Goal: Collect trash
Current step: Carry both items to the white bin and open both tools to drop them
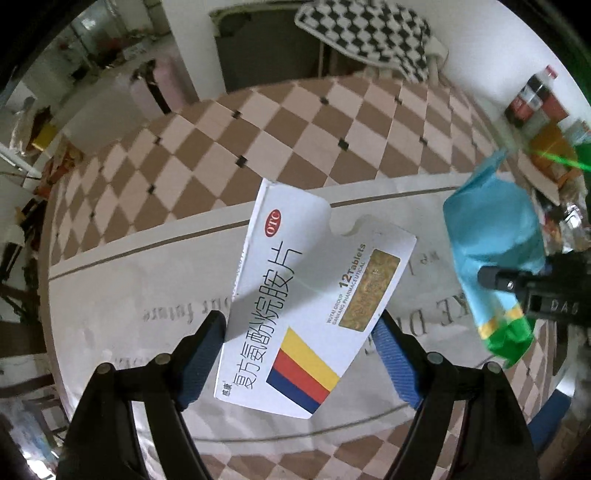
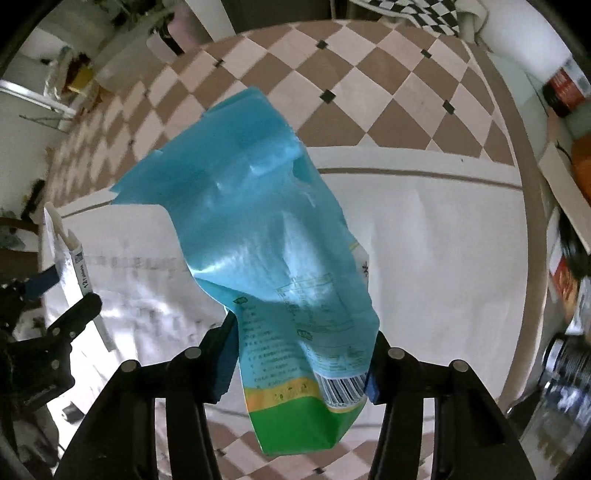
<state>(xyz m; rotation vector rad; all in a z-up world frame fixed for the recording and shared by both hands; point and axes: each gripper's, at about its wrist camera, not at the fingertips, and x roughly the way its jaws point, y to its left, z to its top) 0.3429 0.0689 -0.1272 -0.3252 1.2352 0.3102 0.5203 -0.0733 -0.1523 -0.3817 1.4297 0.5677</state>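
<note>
My left gripper (image 1: 297, 343) is shut on a flattened white medicine box (image 1: 310, 295) with a red, yellow and blue stripe and holds it above a white mat (image 1: 129, 295). My right gripper (image 2: 299, 354) is shut on a crumpled blue and green snack bag (image 2: 266, 236) and holds it in the air. The bag also shows at the right of the left wrist view (image 1: 491, 251), with the right gripper's fingers (image 1: 495, 277) on it. The box edge (image 2: 74, 266) shows at the left of the right wrist view.
The white mat with grey lettering lies on a brown and pink checkered floor (image 1: 295, 122). A checkered cloth (image 1: 369, 33) hangs at the back. Bottles and boxes (image 1: 535, 99) stand at the right. A dark doorway (image 1: 266, 48) is at the back.
</note>
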